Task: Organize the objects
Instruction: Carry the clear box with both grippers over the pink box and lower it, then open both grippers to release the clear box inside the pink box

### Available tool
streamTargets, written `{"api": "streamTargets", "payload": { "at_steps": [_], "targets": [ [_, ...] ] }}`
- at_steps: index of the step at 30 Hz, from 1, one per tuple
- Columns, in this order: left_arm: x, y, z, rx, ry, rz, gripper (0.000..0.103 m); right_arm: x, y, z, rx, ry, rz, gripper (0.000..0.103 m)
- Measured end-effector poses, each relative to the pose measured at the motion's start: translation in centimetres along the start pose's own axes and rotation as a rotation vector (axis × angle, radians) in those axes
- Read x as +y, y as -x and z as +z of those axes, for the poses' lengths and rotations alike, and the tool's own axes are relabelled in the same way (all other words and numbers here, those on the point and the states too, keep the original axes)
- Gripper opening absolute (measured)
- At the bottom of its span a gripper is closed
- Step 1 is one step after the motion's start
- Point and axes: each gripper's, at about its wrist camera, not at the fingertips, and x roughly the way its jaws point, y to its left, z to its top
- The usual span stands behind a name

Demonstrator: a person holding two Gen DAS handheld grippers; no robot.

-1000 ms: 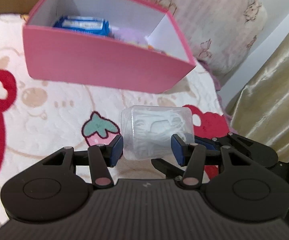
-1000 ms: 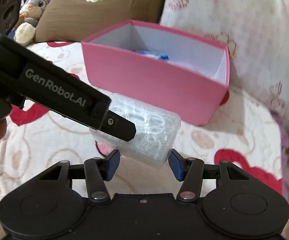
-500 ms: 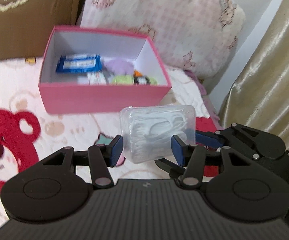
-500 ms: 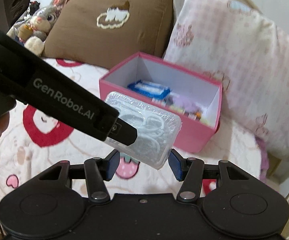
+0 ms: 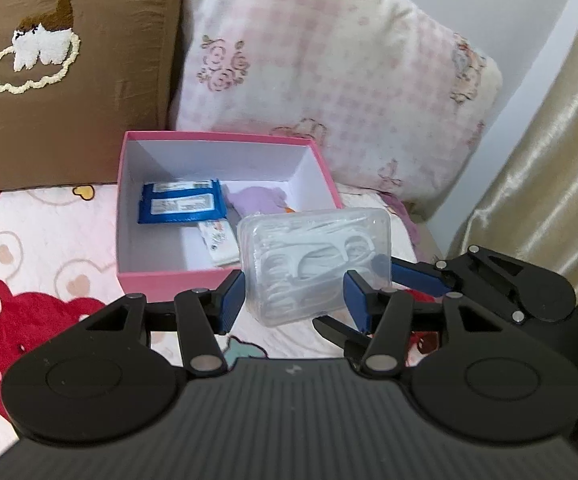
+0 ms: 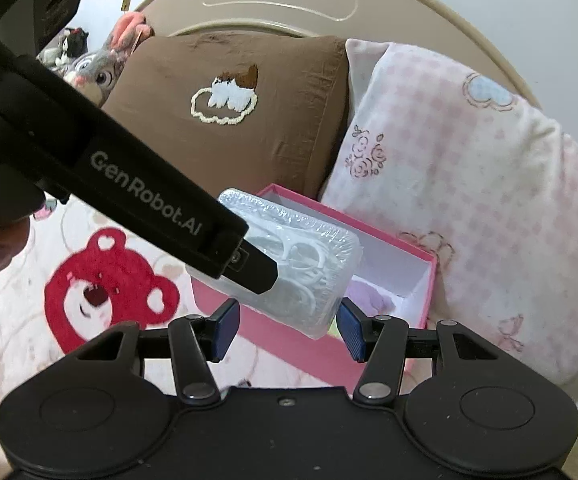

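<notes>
A clear plastic case of white floss picks (image 5: 315, 264) is held in the air between both grippers, in front of an open pink box (image 5: 161, 280). My left gripper (image 5: 295, 298) is shut on the case's near end. My right gripper (image 6: 285, 330) grips the same case (image 6: 317, 276) from the other side; its fingers (image 5: 417, 276) show in the left wrist view. The box (image 6: 429, 264) holds a blue wipes pack (image 5: 181, 208), a purple soft item (image 5: 257, 200) and a small packet (image 5: 219, 242).
The box stands on a bear-print bedspread (image 5: 29, 248). A brown pillow (image 5: 69, 60) and a pink checked pillow (image 5: 329, 80) lean behind it. A gold curtain (image 5: 549, 160) hangs at the right. Plush toys (image 6: 89, 68) sit at the far left by the headboard.
Both grippers have lifted the floss case well above the bed and drawn back. The box now looks smaller and lower, and its inside shows.
</notes>
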Motion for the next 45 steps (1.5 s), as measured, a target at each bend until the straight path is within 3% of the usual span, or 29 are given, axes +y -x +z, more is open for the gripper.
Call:
{"api": "streamTargets", "payload": {
  "at_steps": [8,16,20,25,32,37,40,45],
  "targets": [
    [3.1,-5.1,3.6,0.07,0.049,0.047,0.053,-1.1,-6.0,1.8,0.044,-0.013,0.032,0.059],
    [5.3,-11.2,5.9,0.147,0.1,0.121,0.053,-3.1,-13.0,2.6,0.154,-0.099,0.12,0.059],
    [5.5,-13.5,5.9,0.147,0.115,0.149,0.053,-4.8,-15.7,2.0,0.188,-0.173,0.156,0.059],
    [6.8,-15.5,6.0,0.163,0.171,0.168,0.053,-5.0,-17.8,1.7,0.22,-0.175,0.176,0.059],
    [7.9,-17.8,5.8,0.189,0.213,0.275,0.051,-5.1,-20.9,1.3,0.287,-0.236,0.268,0.057],
    [8.7,-19.7,4.9,0.219,0.252,0.255,0.051,-5.2,-22.1,0.1,0.31,-0.231,0.229,0.05],
    [9.0,-20.3,4.5,0.206,0.256,0.266,0.05,-5.9,-22.6,-0.2,0.318,-0.275,0.253,0.046],
    [9.0,-21.0,3.8,0.199,0.23,0.306,0.05,-4.9,-23.6,-0.3,0.337,-0.245,0.233,0.045]
  ]
}}
